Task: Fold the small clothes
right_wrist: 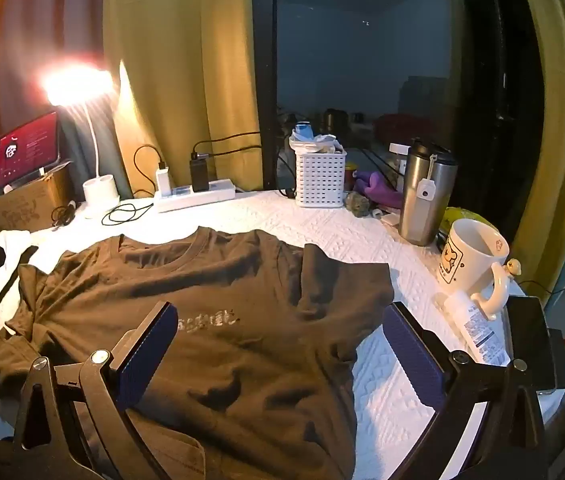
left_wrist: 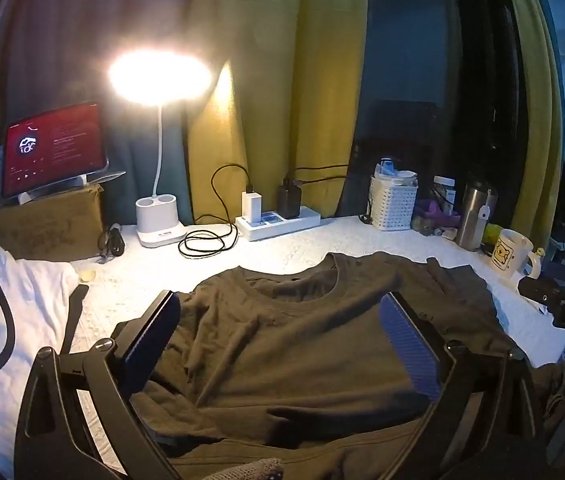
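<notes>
A brown T-shirt (left_wrist: 290, 344) lies spread, front up and wrinkled, on the white table cover (left_wrist: 282, 244), neck hole toward the far side. It also shows in the right wrist view (right_wrist: 218, 312), with pale print on its chest. My left gripper (left_wrist: 282, 340) is open above the shirt's left half and holds nothing. My right gripper (right_wrist: 282, 344) is open above the shirt's right side, its right finger (right_wrist: 414, 356) over the bare table cover (right_wrist: 378, 392). The shirt's right sleeve (right_wrist: 346, 276) lies folded inward.
A lit desk lamp (left_wrist: 160, 76), a tablet (left_wrist: 52, 148) on a cardboard box, a power strip (left_wrist: 278, 222) with cables, a white basket (right_wrist: 320, 176), a steel tumbler (right_wrist: 424, 196), a mug (right_wrist: 472, 264) and a tube (right_wrist: 478, 328) line the table's far and right edges. White cloth (left_wrist: 22, 320) lies at the left.
</notes>
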### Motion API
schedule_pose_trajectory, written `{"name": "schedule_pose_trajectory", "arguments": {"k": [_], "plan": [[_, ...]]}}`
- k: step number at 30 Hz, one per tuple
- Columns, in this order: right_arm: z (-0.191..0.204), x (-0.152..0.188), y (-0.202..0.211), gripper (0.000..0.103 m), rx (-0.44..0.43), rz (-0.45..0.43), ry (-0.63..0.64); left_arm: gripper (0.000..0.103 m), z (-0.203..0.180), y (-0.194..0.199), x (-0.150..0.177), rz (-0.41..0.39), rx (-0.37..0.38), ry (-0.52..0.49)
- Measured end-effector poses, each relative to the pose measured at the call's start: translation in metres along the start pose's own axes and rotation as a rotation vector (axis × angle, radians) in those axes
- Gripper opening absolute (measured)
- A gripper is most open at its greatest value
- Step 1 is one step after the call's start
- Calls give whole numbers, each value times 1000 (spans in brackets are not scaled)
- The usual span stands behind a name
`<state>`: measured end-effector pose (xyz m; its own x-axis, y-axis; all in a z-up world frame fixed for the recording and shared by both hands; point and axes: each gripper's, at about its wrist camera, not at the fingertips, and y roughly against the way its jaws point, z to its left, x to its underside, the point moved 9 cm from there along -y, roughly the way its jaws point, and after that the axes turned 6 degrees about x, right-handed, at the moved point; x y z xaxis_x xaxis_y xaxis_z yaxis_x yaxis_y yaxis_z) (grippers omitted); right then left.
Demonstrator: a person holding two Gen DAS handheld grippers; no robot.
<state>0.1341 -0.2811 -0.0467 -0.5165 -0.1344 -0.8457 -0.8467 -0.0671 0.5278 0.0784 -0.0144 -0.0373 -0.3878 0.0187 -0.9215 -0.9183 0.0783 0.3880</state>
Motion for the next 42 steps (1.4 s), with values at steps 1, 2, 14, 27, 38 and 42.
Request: {"name": "schedule_pose_trajectory", "arguments": {"k": [1, 2, 14, 27, 38, 42], "plan": [[0, -1, 1, 102, -10, -13, -13, 99, 7, -2, -2, 13, 20, 43], [0, -1, 1, 102, -11, -12, -13, 99, 9, -1, -1, 13, 26, 65], [2, 1, 1, 102, -14, -4, -14, 99, 24, 2, -6, 0, 22, 96], [2, 2, 0, 102, -11, 0, -10, 99, 20, 6, -10, -24, 36, 101], [2, 2, 1, 102, -11, 0, -9, 99, 15, 8, -13, -37, 42, 111], [2, 2, 1, 102, -10, 2, -9, 99, 13, 9, -14, -46, 51, 109]]}}
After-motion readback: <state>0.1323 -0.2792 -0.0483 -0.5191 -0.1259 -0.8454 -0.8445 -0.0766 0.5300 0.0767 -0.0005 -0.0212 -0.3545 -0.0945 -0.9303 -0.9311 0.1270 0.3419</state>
